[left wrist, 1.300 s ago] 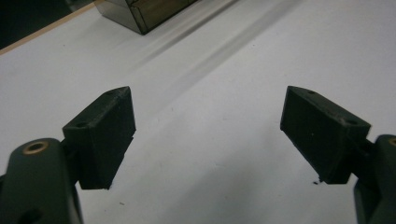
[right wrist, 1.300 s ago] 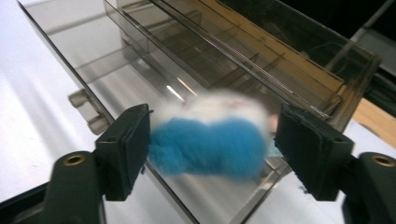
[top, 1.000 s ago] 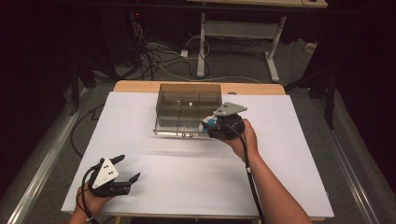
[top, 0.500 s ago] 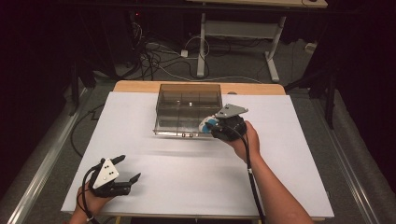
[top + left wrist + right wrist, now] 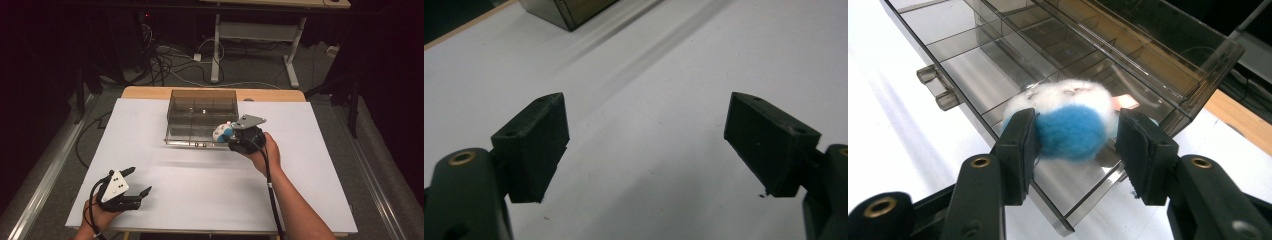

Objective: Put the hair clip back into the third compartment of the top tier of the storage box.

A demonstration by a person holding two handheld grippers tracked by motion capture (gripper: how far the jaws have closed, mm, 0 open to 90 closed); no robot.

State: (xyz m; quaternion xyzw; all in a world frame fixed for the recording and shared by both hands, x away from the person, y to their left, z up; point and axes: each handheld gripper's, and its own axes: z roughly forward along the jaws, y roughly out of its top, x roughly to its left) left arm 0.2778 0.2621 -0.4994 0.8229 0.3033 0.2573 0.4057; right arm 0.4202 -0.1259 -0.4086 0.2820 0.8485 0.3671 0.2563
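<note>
Left gripper point(image 5: 134, 186): at the near left corner of the table in the high view. I see its black jaws standing wide apart with nothing but white tabletop between them; in the left gripper view the pads point(image 5: 535, 142) are blocky, matte wedges with slanted tips.

Grey plate point(image 5: 115, 185): three-cornered, flat and pale with small dark dots, sitting on top of my left gripper.

Table cover point(image 5: 200, 190): smooth white sheet, matte, with faint long streaks across it; a strip of light wood point(image 5: 150, 92) shows along the far edge.

Organizer box point(image 5: 202, 106): clear smoky-brown plastic, rectangular, hard and glossy, split by thin walls into compartments. Its lid point(image 5: 1168, 35) stands open at the far side. Two small latch tabs point(image 5: 938, 87) jut from the near wall.

Pompom ball point(image 5: 1068, 120): soft and fuzzy, rounded but a little squashed, white on its upper part and bright blue on the side facing my camera. It is over the near right corner of the box, just above a compartment floor; I cannot tell whether it touches the plastic.

Right gripper point(image 5: 1075, 137): at the near right corner of the box. Its jaws have just been closing, with the ball between them; both pads press its sides, so I am gripping it.

Right hand point(image 5: 262, 150): wrapped round the gripper body, with a black cable point(image 5: 270, 185) running back along the forearm.
</note>
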